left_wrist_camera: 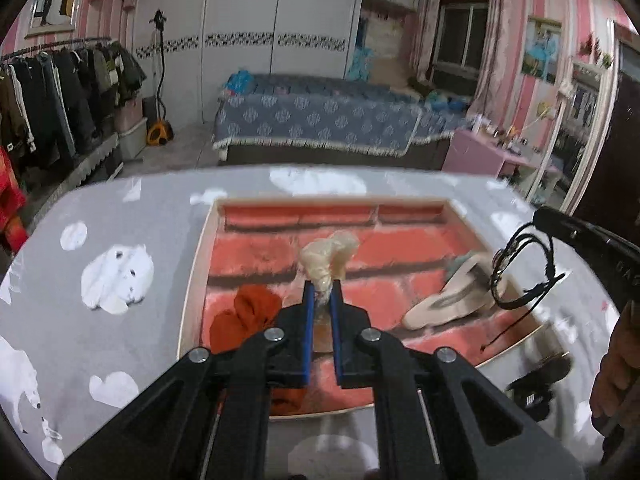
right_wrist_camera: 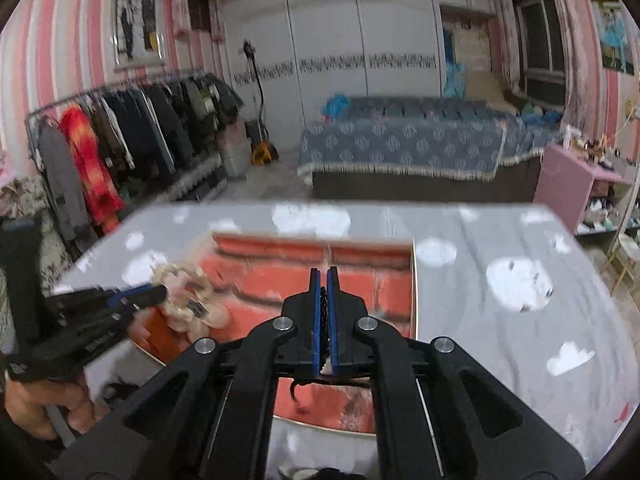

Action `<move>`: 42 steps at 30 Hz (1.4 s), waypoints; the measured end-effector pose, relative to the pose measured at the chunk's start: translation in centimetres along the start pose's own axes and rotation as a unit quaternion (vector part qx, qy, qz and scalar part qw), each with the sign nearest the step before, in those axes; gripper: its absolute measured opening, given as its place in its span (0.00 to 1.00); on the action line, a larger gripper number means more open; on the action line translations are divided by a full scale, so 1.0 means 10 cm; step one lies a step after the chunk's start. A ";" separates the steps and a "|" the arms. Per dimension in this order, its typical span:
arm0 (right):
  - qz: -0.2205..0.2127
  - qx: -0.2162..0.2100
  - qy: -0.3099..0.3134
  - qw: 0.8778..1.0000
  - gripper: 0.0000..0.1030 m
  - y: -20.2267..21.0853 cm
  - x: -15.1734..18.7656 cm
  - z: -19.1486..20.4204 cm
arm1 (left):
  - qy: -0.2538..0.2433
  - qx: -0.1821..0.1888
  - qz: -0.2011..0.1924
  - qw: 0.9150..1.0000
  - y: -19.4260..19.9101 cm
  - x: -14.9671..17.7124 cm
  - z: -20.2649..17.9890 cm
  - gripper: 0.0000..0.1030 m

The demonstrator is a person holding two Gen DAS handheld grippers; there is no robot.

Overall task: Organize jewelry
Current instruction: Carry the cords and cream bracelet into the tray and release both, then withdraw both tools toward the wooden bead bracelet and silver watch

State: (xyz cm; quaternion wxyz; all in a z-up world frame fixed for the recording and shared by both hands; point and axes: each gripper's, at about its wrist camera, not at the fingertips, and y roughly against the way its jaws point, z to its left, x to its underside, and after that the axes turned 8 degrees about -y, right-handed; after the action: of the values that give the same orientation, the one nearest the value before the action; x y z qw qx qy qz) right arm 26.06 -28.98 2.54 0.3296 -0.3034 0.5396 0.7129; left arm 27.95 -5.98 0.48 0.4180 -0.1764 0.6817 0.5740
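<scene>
Over a red-lined tray (left_wrist_camera: 400, 208) on a cloud-print table, the left gripper (left_wrist_camera: 323, 288) is pinching a cream fabric hair tie (left_wrist_camera: 330, 254). The right gripper (right_wrist_camera: 323, 276) is clamping a black cord bracelet (left_wrist_camera: 520, 268). Each piece probably needs lowering into its own compartment before the jaws are spreading.

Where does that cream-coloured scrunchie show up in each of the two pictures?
Left wrist view: the cream scrunchie sits at centre, pinched between the left gripper fingers.
Right wrist view: the scrunchie is at left, beyond the same gripper.
Shared landmark: the red-lined tray beneath it.
</scene>
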 end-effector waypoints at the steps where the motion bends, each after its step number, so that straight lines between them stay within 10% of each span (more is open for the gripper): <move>1: 0.007 0.005 0.000 1.000 0.04 -0.06 0.04 -0.02 | -0.001 -0.003 0.013 1.000 -0.07 0.05 0.01 0.08; 8: 0.054 0.061 -0.013 0.997 0.05 -0.34 0.30 -0.32 | -0.011 0.000 0.058 0.998 -0.24 0.22 0.06 0.13; 15: 0.045 0.066 0.002 0.997 0.27 -0.29 0.31 -0.30 | 0.007 0.003 0.055 0.998 -0.17 0.23 0.13 0.45; 29: -0.070 0.068 0.052 0.994 0.52 0.91 0.12 -0.18 | -0.016 -0.057 -0.059 0.997 0.93 -0.01 0.19 0.59; 42: -0.076 0.077 -0.017 0.994 0.64 1.74 1.16 -0.44 | 0.016 -0.070 -0.100 0.992 1.62 1.04 -0.06 0.71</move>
State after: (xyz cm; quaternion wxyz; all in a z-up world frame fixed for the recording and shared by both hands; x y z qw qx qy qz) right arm 5.59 -35.07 2.31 0.4143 -0.3055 0.5625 0.6470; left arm 9.94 0.50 2.77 0.4490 -0.2819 0.6254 0.5726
